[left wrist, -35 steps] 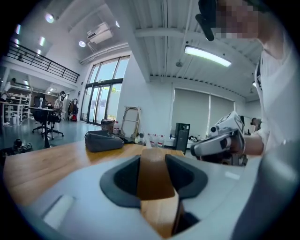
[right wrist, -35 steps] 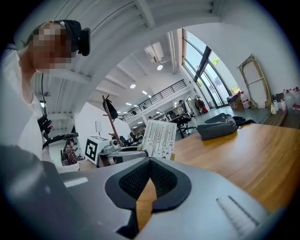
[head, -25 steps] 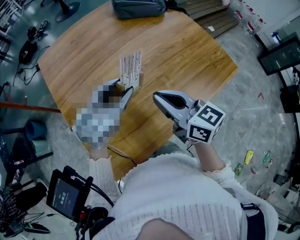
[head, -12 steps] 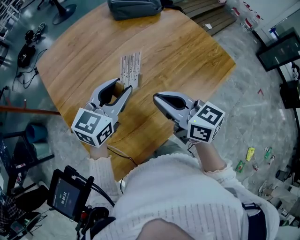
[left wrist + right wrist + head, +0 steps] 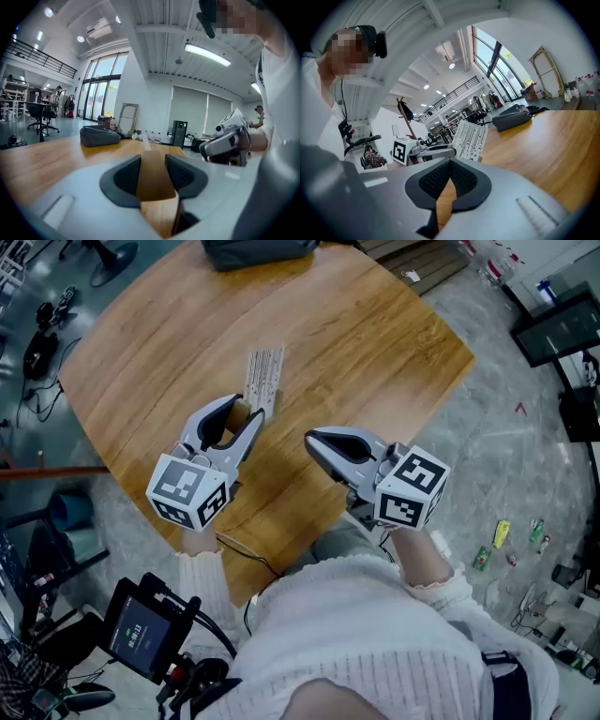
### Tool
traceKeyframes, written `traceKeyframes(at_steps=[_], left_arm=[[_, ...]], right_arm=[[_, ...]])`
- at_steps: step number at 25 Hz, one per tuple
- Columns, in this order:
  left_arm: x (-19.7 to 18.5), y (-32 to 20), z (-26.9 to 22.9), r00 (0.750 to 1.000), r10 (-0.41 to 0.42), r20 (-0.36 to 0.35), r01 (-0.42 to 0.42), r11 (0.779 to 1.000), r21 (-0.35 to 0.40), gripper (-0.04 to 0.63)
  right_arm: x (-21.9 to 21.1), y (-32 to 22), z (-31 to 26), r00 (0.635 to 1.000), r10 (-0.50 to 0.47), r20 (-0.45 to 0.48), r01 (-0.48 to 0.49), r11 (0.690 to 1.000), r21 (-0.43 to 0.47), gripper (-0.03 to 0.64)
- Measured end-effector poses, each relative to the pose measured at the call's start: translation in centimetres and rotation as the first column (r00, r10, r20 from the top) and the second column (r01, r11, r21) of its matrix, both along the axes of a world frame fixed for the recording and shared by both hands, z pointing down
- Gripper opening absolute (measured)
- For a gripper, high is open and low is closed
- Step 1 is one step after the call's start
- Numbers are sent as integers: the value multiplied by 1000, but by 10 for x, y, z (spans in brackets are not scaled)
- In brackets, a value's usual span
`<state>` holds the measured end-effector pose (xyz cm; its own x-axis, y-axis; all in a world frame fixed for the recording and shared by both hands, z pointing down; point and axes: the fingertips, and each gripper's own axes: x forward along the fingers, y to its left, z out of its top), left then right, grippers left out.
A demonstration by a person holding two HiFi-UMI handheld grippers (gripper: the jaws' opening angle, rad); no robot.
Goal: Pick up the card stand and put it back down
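Pinches the stand [image 5: 263,378] by its wooden foot between the left gripper's [image 5: 244,412] pads, low over the table's [image 5: 375,343] near side, seemingly for setting it back down, with the right gripper [image 5: 311,438] pressed shut, empty, parked aside out of the way.

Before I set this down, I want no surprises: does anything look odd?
Nothing on the table looks wrong: the card stand is gripped by its wooden base in the left gripper, nothing spilled. Only small litter lies scattered on the floor.
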<state>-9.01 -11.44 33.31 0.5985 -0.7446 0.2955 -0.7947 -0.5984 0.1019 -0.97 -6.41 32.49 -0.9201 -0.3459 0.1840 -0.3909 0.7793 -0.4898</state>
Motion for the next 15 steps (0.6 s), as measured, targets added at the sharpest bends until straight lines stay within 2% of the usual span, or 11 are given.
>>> traceKeyframes(at_steps=[8, 15], left_arm=[[15, -27, 46, 998, 54, -15, -54, 997, -53, 164], [17, -68, 69, 998, 59, -31, -60, 997, -45, 164]], right_arm=[[4, -11, 34, 1000, 20, -18, -22, 997, -71, -6], [-5, -32, 61, 1000, 22, -18, -25, 988, -152, -6]])
